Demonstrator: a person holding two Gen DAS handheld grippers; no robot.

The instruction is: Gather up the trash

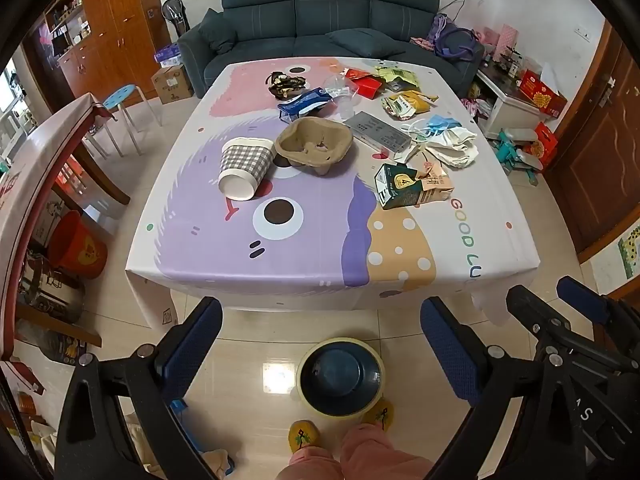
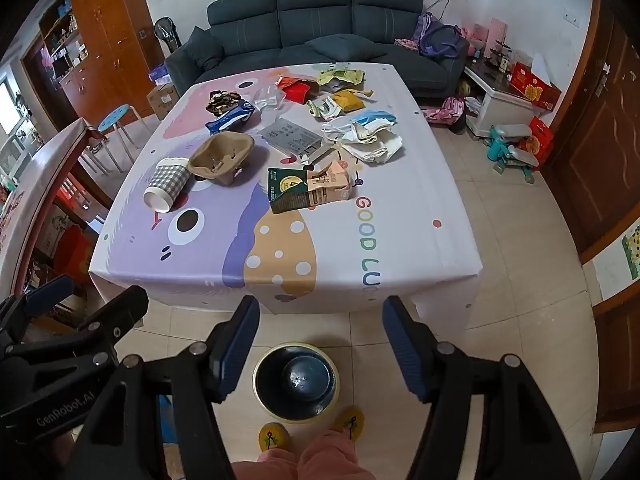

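Trash strewn on the table (image 1: 400, 256): cup (image 1: 243, 166) on its side touching tray (image 1: 316, 144), carton (image 1: 412, 186), masks (image 1: 448, 136), bin (image 1: 340, 376) on the floor below, left gripper (image 1: 320, 344) wide open, empty, right gripper (image 2: 320, 348) open, empty, red bucket (image 1: 78, 244) clear only in left view.

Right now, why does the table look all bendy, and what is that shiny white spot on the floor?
In both wrist views the fisheye lens bows the table edges and blackens the corners. In the left wrist view a window-like glare shines on the glossy floor tiles beside the bin. In the right wrist view the litter stays sharp, and the open tongs loom large at the bottom.
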